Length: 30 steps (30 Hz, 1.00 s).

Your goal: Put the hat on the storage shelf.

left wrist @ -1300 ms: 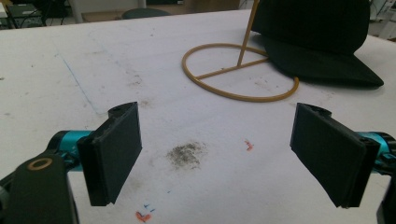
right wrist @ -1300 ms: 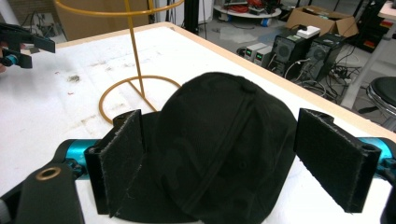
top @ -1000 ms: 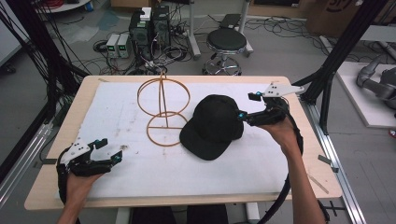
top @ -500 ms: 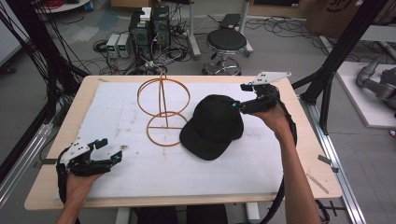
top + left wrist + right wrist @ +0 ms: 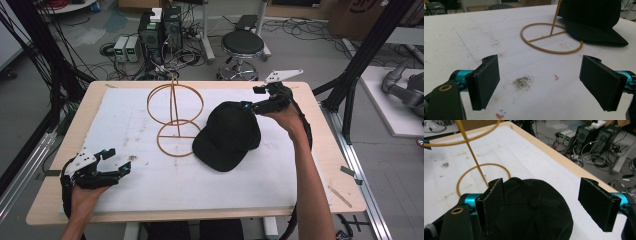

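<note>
- Right gripper [image 5: 248,98]: jaws stand wide apart, having just been opening; nothing is pressed between the pads. It hangs at the far edge of the black baseball cap [image 5: 227,135].
- In the right gripper view the cap's crown [image 5: 531,207] lies directly below and ahead of the jaws, its top button roughly midway between them. The left pad [image 5: 492,202] overlaps the crown's edge; contact cannot be confirmed from this angle.
- Cap: rests on the white table cover [image 5: 125,125], brim pointing toward the person's side, just beside the base ring of the yellow wire hat stand [image 5: 175,120].
- Stand: upright, beyond and to the left of the right gripper's jaws.
- Left gripper [image 5: 117,162]: jaws wide apart and empty, held low over the cover, well apart from the cap. Ahead of it lie the stand's base ring [image 5: 551,38] and the cap's brim [image 5: 599,35].
</note>
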Tool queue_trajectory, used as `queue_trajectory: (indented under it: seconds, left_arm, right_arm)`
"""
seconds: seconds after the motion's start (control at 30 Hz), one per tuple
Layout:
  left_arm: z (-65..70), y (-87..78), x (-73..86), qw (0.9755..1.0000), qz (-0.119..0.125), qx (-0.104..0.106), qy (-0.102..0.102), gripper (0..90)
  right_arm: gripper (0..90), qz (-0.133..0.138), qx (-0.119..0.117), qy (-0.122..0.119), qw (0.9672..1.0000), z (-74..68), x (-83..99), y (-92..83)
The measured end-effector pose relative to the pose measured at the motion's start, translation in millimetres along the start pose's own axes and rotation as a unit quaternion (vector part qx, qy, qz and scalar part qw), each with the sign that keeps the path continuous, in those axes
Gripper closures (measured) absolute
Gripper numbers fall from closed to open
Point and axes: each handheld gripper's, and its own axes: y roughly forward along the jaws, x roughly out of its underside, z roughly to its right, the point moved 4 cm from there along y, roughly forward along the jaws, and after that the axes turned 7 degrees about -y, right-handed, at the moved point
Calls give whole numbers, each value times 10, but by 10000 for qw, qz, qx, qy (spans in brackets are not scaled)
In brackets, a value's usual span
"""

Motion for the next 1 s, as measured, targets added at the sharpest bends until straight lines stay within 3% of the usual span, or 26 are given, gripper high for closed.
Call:
queue_trajectory:
  seconds: [0.4, 0.8, 1.0]
  left_arm:
    - [5, 2, 1, 10000, 8, -5, 13, 164]
    - [5, 3, 2, 10000, 0, 2, 6, 164]
    - [5, 4, 1, 10000, -3, -8, 5, 164]
  right_arm:
    - [198, -173, -361, 281, 9988, 105, 132, 262]
    - [201, -360, -656, 481, 9960, 113, 223, 436]
    - [277, -407, -829, 498, 9945, 97, 240, 468]
